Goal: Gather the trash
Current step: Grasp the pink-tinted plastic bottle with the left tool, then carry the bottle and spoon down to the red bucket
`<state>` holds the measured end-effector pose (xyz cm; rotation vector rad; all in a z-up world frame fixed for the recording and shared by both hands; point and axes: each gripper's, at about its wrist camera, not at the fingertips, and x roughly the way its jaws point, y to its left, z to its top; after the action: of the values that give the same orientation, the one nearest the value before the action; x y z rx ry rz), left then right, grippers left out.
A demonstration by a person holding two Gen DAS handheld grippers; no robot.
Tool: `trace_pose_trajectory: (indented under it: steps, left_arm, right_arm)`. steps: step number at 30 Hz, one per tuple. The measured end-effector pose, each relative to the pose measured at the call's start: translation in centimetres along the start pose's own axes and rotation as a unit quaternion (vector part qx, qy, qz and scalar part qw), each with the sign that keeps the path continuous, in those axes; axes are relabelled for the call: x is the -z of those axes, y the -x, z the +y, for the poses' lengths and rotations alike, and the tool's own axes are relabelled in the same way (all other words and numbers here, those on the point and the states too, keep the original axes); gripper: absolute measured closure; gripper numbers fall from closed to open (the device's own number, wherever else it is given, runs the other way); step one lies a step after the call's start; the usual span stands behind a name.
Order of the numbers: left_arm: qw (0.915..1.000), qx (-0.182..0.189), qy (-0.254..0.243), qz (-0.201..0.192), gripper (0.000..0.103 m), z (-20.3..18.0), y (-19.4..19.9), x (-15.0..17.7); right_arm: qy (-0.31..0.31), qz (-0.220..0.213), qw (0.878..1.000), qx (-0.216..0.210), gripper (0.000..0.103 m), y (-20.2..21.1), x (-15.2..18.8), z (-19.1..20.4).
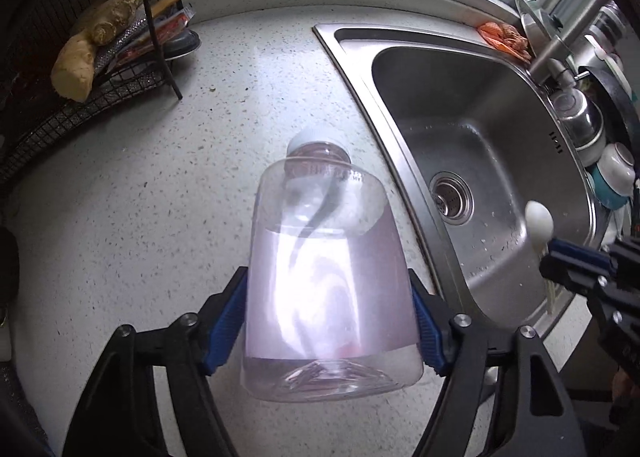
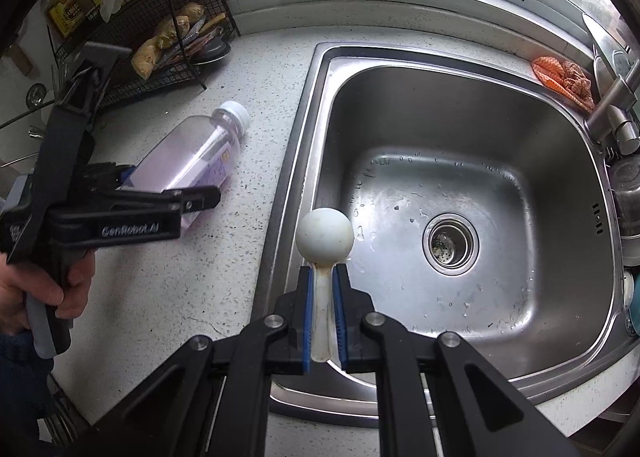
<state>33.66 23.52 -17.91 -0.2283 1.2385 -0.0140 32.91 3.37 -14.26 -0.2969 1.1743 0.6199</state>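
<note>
Left wrist view: the left gripper straddles a clear plastic bottle that lies on its side on the speckled counter, just left of the steel sink. The blue pads sit against the bottle's flanks near its base, so the grip looks made, though the blur on the bottle leaves it unsure how firmly they press. The bottle's long axis runs straight away from the fingers, base toward the camera and white cap at the far end, pointing toward the window side of the counter. The jaws therefore close across the width, which is the right way to take it.

In the right wrist view the same bottle shows between the left gripper's fingers, its cap angled toward the wire rack, with the person's hand on the handle. The right gripper hangs over the near rim of the sink, fingers pressed tight on the stem of a white spoon, bowl end forward.

The left hand is plainly the one on the bottle; the right is busy and well apart. My reading is that the next move is a lift, and since the hold is near the base, the cap end may sag.
</note>
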Motion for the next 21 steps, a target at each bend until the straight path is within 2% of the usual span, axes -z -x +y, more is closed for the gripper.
trace_pose_trajectory:
  steps: [5, 13, 21]
  left_arm:
    - [0.9997, 0.024, 0.006, -0.006, 0.032, -0.2, 2.3, 3.2]
    - [0.9992, 0.020, 0.028, -0.022, 0.032, -2.1, 4.5, 6.5]
    - [0.9972, 0.009, 0.059, -0.045, 0.032, -5.3, 8.3, 11.3]
  right_arm:
    - [0.019, -0.009, 1.000, -0.008, 0.094, 0.9, 0.3, 0.6]
    - [0.055, -0.016, 0.998, -0.024, 0.094, 2.5, 2.1, 1.5]
    - [0.092, -0.030, 0.994, -0.045, 0.094, 5.1, 5.7, 1.7]
